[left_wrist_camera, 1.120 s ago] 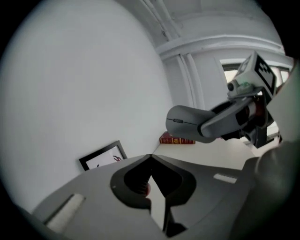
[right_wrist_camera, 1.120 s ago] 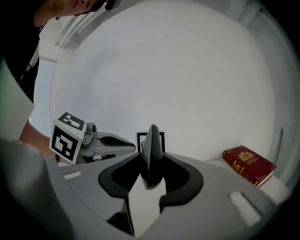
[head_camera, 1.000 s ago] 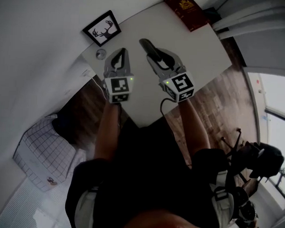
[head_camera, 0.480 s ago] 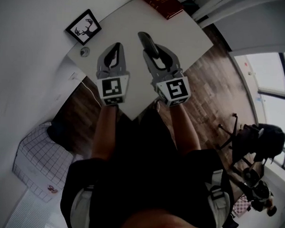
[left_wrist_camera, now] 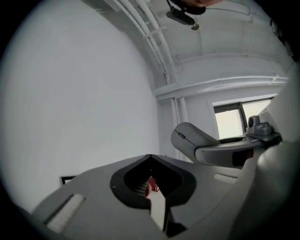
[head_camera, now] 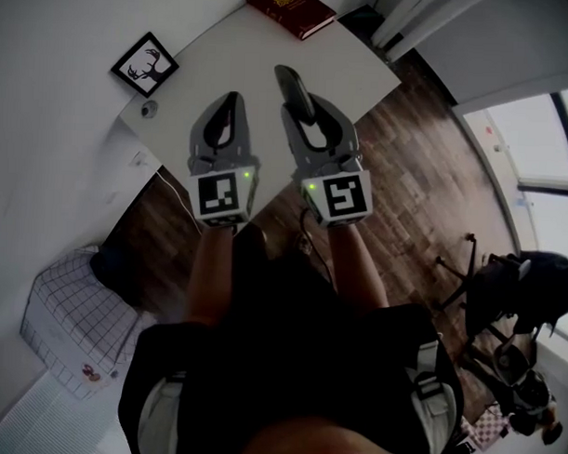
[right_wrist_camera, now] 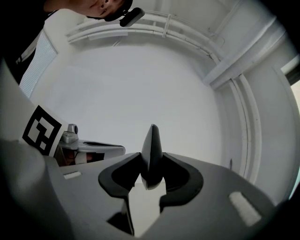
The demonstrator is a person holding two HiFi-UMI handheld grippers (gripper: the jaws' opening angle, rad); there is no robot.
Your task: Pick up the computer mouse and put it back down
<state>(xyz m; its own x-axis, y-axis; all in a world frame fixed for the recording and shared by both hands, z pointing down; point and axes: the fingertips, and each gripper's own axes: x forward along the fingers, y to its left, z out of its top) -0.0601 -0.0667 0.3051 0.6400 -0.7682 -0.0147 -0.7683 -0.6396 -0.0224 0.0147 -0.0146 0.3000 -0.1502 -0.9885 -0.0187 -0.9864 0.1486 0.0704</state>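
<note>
- While both forearms reach forward from the body, the left tool (head_camera: 226,103) and the right tool (head_camera: 313,109) sit side by side, pointing level over the white tabletop (head_camera: 271,53).
- The right tool's jaws stand partway apart, clamped on the computer mouse (head_camera: 291,87). The mouse is turned on edge, pokes past the tips and is held clear of the tabletop.
- The left tool's jaws are pressed together with nothing between them.
- A red book (head_camera: 290,11) lies at the far corner, and a framed picture (head_camera: 144,65) sits by the wall.
</note>
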